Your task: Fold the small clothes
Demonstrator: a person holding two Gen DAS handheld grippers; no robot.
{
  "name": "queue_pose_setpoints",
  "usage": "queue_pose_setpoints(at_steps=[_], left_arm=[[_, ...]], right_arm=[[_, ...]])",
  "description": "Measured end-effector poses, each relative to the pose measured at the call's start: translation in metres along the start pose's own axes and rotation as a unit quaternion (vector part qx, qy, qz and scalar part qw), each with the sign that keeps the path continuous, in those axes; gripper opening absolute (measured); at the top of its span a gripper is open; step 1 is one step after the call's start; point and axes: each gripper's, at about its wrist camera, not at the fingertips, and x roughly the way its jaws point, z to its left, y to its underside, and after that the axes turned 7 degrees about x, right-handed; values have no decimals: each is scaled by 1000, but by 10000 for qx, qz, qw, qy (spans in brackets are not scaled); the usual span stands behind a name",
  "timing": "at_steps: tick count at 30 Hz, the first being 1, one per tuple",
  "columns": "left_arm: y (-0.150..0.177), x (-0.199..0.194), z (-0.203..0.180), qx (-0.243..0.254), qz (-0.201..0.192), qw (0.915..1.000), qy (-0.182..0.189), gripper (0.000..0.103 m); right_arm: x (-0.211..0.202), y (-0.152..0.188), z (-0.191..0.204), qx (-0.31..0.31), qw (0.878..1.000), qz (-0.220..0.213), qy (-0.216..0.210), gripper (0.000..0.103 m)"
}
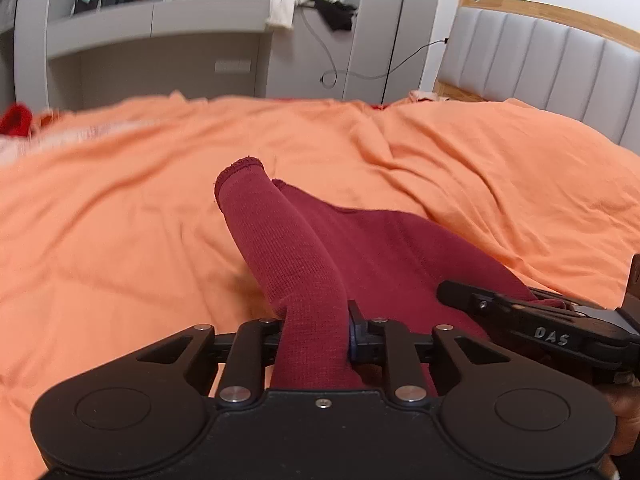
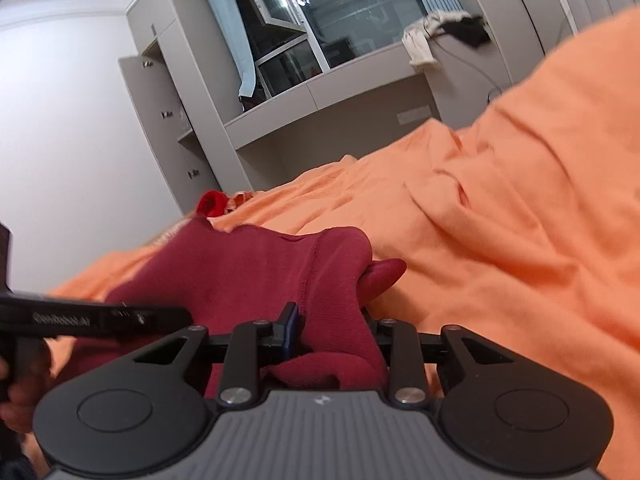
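A dark red knit garment point(image 1: 384, 248) lies on the orange bed cover point(image 1: 120, 208), with one tube-like sleeve or leg point(image 1: 272, 232) raised off the cover. My left gripper point(image 1: 316, 334) is shut on that tube, and the cloth bunches between its pads. In the right wrist view my right gripper point(image 2: 332, 326) is shut on another bunched edge of the same garment point(image 2: 248, 264), close beside the left one. Each tool shows in the other's view as a black bar at the side. The cloth hides the fingertips.
The orange cover point(image 2: 520, 220) is rumpled into folds towards a padded grey headboard point(image 1: 540, 52). A bright red item point(image 1: 14, 118) lies at the bed's far edge. Beyond stand grey cabinets point(image 2: 160, 120) and a ledge with draped clothes point(image 1: 312, 4). A hand point(image 2: 20, 400) grips the left tool.
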Motion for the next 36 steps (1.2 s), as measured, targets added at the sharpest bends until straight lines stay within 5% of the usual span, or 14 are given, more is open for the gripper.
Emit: queue_pose_setpoints(at_steps=[5,12,16,20,23,31,33,36], left_arm=[[-16,-13,-3,223,-254,9992,-193,20],[-42,-40,17,212,-575,9964,-592,20],[-42,-33,44,-73,-388,9958,-823,21],[-20,4,76,-500,102,9937,-999,25],[1,21,92,-788,193,9919,-975,32],[11,12,99,-972,46,9883,-1173,65],[11,5,96,-984,25,9873,-1249,87],[10,-3,90,-1001,-62,9858,-1347,91]], right_arm=[[1,-11,31,-506,9981,-211,290,24],[15,-36,56,-44,9975,-699,-63,21],[38,-38,69,-94,9979,-644,22,27],[60,-24,70,-521,9961,-381,597,31],[68,-23,55,-182,9962,-6,854,33],[60,-23,24,543,9949,86,847,66],[56,-22,23,580,9948,65,837,76],[55,-26,23,579,9950,8,813,87]])
